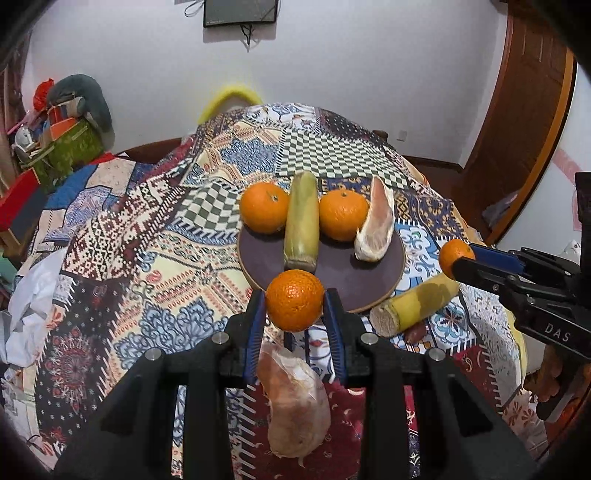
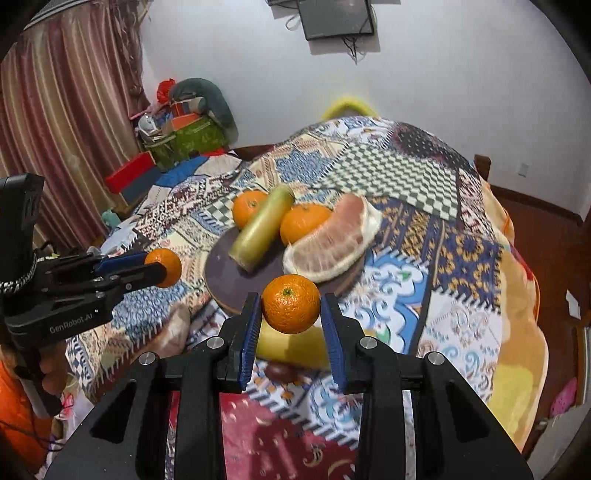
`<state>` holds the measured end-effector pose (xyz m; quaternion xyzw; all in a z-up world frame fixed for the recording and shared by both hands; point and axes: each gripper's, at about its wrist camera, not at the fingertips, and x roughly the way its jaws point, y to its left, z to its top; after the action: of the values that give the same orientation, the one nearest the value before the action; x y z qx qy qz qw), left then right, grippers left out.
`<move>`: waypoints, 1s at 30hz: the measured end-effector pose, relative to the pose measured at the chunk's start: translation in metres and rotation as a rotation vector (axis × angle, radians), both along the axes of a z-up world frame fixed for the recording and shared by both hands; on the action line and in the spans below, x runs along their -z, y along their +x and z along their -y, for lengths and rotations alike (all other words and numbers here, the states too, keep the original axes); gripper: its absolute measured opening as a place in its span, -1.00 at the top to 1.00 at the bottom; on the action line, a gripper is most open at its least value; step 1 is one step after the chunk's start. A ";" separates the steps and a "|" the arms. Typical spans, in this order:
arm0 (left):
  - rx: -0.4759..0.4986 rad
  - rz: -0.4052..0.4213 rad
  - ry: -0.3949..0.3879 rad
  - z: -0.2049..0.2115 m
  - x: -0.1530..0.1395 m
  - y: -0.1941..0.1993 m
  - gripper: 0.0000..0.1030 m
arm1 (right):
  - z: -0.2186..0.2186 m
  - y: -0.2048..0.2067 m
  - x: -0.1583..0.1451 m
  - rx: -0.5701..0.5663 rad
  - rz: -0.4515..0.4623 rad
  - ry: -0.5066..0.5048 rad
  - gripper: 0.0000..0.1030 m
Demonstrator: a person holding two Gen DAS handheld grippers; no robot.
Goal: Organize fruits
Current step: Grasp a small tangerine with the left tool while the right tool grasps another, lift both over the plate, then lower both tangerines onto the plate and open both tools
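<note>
A dark round plate (image 1: 266,258) (image 2: 221,269) on the patterned cloth holds two oranges (image 1: 264,206) (image 1: 342,214), a sugarcane piece (image 1: 302,221) and a pomelo wedge (image 1: 375,225) (image 2: 328,243). My left gripper (image 1: 294,314) is shut on an orange (image 1: 294,299), held above the plate's near rim; it also shows in the right wrist view (image 2: 164,267). My right gripper (image 2: 290,317) is shut on another orange (image 2: 290,302), right of the plate; it also shows in the left wrist view (image 1: 456,258). A second sugarcane piece (image 1: 413,306) and a second pomelo wedge (image 1: 295,402) lie on the cloth.
The patterned cloth (image 1: 147,258) covers a rounded table that drops off on all sides. Boxes and bags (image 1: 62,140) are piled at the far left by a curtain (image 2: 55,110). A wooden door (image 1: 524,129) stands at the right. A screen (image 1: 240,13) hangs on the wall.
</note>
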<state>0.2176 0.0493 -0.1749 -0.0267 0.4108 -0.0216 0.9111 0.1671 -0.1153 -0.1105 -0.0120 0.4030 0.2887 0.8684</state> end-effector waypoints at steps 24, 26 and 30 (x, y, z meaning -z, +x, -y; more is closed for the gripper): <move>-0.045 -0.023 -0.044 -0.037 0.030 0.065 0.38 | -0.058 0.051 0.017 -0.068 0.001 0.013 0.41; -0.044 -0.026 -0.040 -0.037 0.032 0.071 0.39 | -0.061 0.054 0.018 -0.074 0.004 0.005 0.41; -0.043 -0.032 -0.045 -0.038 0.036 0.081 0.38 | -0.065 0.059 0.020 -0.084 0.007 -0.013 0.41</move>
<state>0.2983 0.0874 -0.2113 -0.0563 0.4242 -0.0108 0.9038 0.2257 -0.0507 -0.1300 -0.0358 0.4011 0.3223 0.8567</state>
